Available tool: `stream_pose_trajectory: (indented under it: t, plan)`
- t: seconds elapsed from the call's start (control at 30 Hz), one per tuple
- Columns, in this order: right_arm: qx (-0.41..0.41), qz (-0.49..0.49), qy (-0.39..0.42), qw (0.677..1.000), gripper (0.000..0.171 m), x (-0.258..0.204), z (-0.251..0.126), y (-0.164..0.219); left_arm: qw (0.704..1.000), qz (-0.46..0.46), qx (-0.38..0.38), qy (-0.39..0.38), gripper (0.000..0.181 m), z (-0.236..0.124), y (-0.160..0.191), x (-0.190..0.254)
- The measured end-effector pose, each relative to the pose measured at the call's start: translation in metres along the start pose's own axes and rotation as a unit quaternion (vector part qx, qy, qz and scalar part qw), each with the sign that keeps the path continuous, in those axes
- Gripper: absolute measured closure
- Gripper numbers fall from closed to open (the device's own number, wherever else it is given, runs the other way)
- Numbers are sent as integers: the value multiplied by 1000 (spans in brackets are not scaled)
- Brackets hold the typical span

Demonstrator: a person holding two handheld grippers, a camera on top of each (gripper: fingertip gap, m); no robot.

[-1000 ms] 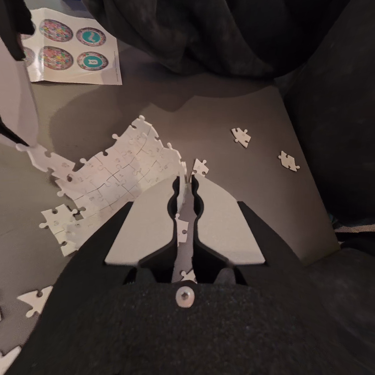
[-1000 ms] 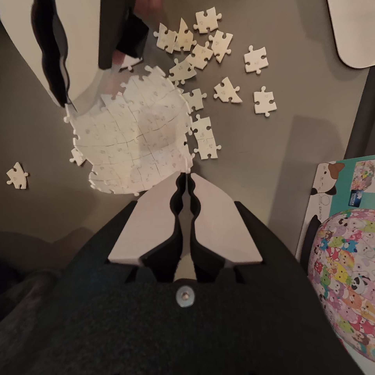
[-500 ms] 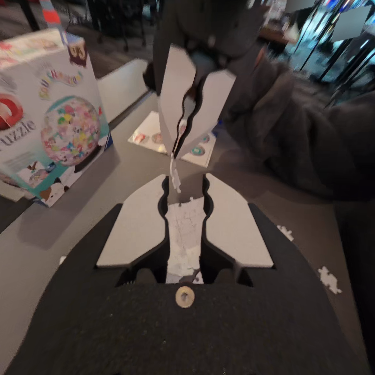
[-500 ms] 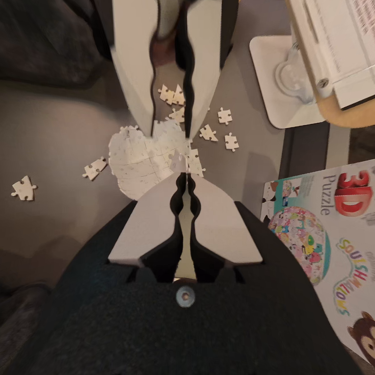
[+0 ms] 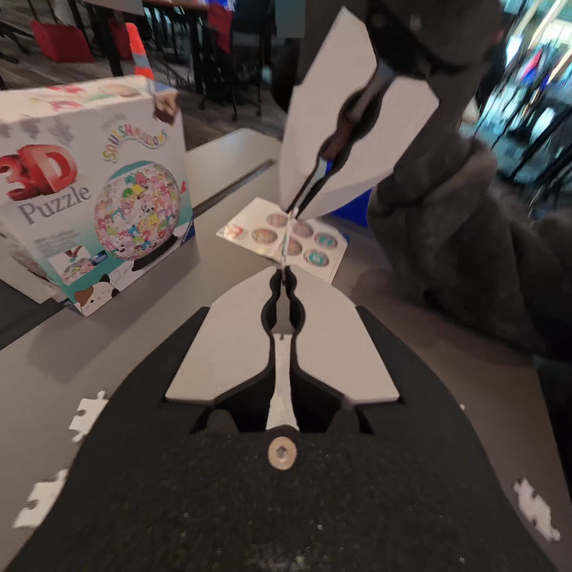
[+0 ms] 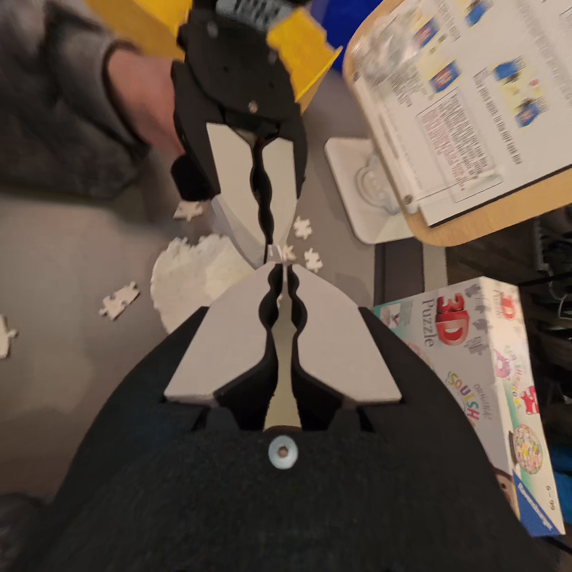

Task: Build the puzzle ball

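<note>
A white puzzle piece is seen edge-on between the two grippers, above the grey table. My left gripper is shut on its lower end. My right gripper comes down from above and is shut on its upper end. In the right wrist view the same piece sits between my right gripper and the left gripper, tip to tip. The partly built white puzzle shell lies on the table below, partly hidden by the fingers.
The puzzle box stands at the left and also shows in the right wrist view. A leaflet with round pictures lies behind. Loose pieces are scattered about. A clipboard with paper and a white stand base are nearby. My left and right fingertips are right by each other. It is some 12 cm from my left tips to the partly built white puzzle shell.
Both grippers rose from the shell on the table. The left gripper, open half a second ago, has closed on the piece that the right gripper holds.
</note>
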State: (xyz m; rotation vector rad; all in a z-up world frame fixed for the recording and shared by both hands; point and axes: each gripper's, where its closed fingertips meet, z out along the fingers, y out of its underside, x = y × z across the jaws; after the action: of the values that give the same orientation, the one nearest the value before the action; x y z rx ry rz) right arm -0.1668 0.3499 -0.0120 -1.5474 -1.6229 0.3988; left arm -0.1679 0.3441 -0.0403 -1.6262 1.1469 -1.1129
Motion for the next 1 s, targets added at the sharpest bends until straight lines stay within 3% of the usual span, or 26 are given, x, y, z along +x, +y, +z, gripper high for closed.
stream_pose_trajectory:
  t: [0.07,0.17,0.27,0.37,0.5,0.8,0.9,1.0]
  plan:
    - [61,35,29,997,168,16,-5,-10,994,-70,86,13,179,-12,-19,-8]
    - [115,127,7,985,158,25,0,-16,977,-121,172,26,180,-29,-34,-18]
    - [155,186,-5,970,146,30,13,-25,974,-121,187,40,179,-34,-36,-16]
    - [191,211,-60,957,155,21,19,-36,971,-121,201,52,180,-35,-39,-13]
    - [215,217,-72,949,169,21,20,-39,970,-125,199,55,179,-33,-37,-13]
    - [194,230,-99,949,169,20,27,-23,979,-111,168,44,178,-26,-24,-20]
    - [163,231,-94,955,169,22,31,-9,987,-84,135,7,158,-30,-14,-32]
    - [65,233,-93,966,169,18,49,33,994,-53,76,-52,149,-37,7,-48]
